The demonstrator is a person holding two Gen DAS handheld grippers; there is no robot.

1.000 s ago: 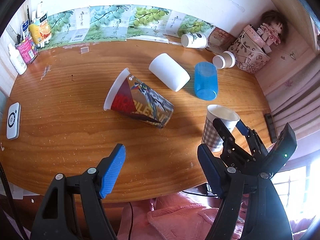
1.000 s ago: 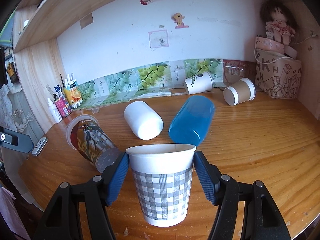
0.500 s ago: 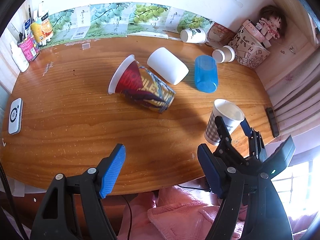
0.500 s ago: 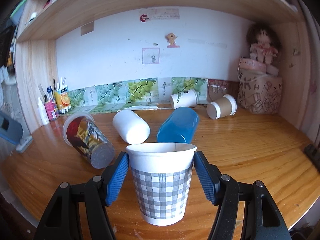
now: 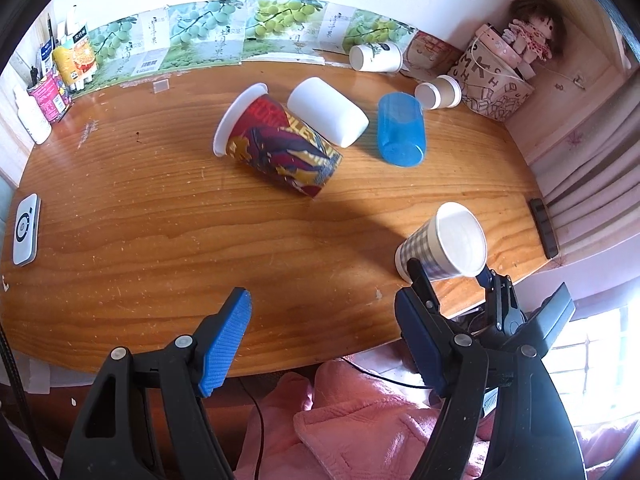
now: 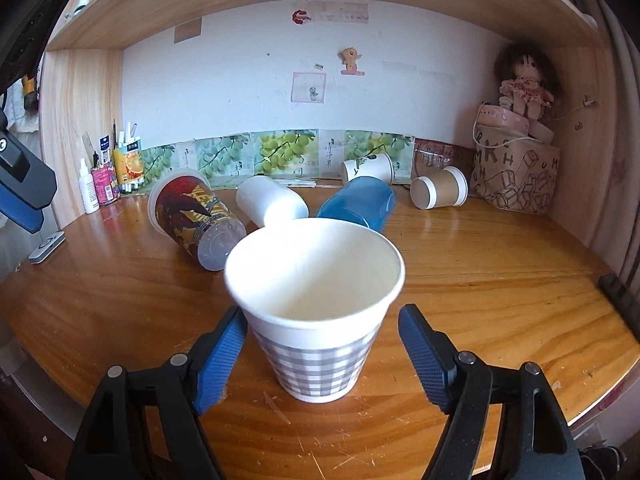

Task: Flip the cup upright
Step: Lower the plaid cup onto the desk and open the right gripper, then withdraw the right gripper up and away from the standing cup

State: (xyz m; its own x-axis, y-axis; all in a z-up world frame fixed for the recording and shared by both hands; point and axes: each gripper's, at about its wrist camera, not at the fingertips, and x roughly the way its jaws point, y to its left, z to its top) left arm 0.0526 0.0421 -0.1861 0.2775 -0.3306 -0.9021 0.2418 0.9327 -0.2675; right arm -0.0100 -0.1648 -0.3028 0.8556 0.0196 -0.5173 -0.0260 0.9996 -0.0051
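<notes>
A grey-checked paper cup (image 6: 316, 316) stands upright on the wooden desk (image 6: 500, 288) near its front right edge, mouth up. My right gripper (image 6: 320, 348) is open, its blue pads on either side of the cup with gaps, the right gap wider. In the left wrist view the same cup (image 5: 444, 244) shows with the right gripper's fingers (image 5: 420, 276) beside it. My left gripper (image 5: 324, 340) is open and empty above the desk's front edge.
Several cups lie on their sides: a red printed one (image 5: 276, 144), a white one (image 5: 326, 112), a blue one (image 5: 400, 130), a brown one (image 5: 438, 91), a white paper one (image 5: 374, 57). A bag with a doll (image 5: 500, 76) stands back right. Bottles (image 5: 48, 84) stand back left. A white device (image 5: 25, 229) lies left.
My right gripper has opened off the checked cup and drawn back and up; the cup stands free on the desk. My left gripper has pulled back slightly.
</notes>
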